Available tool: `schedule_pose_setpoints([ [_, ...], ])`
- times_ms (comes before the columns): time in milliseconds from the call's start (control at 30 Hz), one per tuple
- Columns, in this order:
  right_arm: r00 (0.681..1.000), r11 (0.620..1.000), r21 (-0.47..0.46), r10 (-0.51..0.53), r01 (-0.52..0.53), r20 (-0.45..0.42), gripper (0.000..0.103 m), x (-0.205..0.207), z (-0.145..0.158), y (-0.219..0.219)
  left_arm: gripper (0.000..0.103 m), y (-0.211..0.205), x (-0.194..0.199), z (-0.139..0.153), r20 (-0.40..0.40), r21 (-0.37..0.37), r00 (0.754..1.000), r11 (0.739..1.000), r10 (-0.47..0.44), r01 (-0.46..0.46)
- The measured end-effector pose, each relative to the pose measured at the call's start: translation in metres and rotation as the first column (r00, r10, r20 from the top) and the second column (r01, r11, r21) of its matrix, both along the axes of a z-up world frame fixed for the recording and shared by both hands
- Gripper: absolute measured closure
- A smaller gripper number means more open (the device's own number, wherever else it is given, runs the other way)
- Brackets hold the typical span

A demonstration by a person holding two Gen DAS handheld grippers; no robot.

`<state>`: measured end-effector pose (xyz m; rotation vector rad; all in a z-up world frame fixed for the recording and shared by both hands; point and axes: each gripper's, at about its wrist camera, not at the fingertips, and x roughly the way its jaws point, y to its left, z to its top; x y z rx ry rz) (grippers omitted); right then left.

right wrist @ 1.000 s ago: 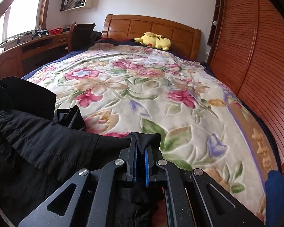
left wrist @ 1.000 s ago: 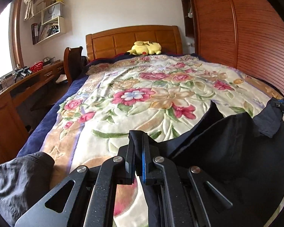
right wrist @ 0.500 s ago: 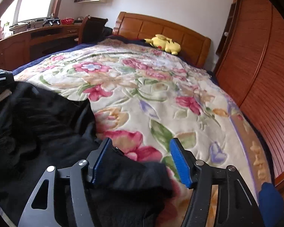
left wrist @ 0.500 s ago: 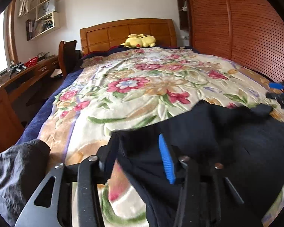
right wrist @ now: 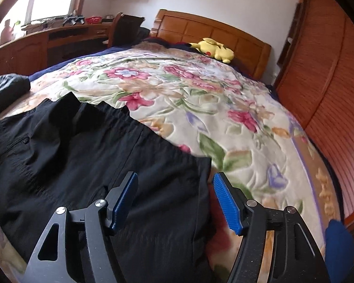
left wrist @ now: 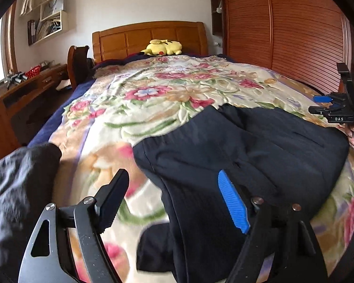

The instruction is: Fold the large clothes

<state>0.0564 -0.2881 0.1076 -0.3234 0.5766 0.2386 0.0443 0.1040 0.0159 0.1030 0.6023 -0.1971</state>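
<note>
The black trousers [right wrist: 87,146] lie spread across the near end of the bed, on the floral blanket [right wrist: 177,89], with the waistband pointing up toward the headboard and a zip pocket showing on the side nearer the window. The left gripper [left wrist: 167,200] hangs over the garment's left edge with its jaws spread wide; they have just been opening, with one blue pad over the dark cloth and the other finger over bare blanket, and nothing is pinched. The right gripper [right wrist: 174,200] is likewise parted over the right edge, its jaws recently opened, the cloth lying loose beneath and between them but not clamped. From where I stand it looks as though the laying-out step is done: the garment rests fairly flat, though the waistband corner is a little rumpled and part of the cloth droops over the foot of the bed. No fold is visible yet, so I judge the actual folding to be all ahead. A second dark garment [left wrist: 18,188] sits bunched at the left edge, apparently waiting its turn.
</note>
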Motion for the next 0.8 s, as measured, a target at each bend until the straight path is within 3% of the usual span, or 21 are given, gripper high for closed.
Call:
schedule_pose_setpoints([
  [433,0.997,0.996,0.072,-0.05,0.053,-0.052,0.034,-0.085,-0.015,-0.029,0.024,0.007,-0.038,-0.028,-0.046,-0.023,0.999,1.0,-0.006,0.005],
  [500,0.996,0.994,0.079,-0.068,0.073,-0.064,0.033,-0.088,-0.017,-0.033,0.024,0.005,-0.04,-0.027,-0.045,-0.02,0.999,1.0,-0.01,0.01],
  [633,0.986,0.988,0.071,-0.132,0.139,-0.104,0.021,-0.081,-0.028,-0.039,0.024,0.002,-0.041,-0.033,-0.065,0.009,0.998,1.0,-0.01,0.011],
  [800,0.975,0.981,0.108,-0.142,0.162,-0.171,0.018,-0.069,-0.046,-0.038,0.024,0.0,-0.037,-0.044,-0.109,0.035,0.994,0.999,-0.003,0.007],
])
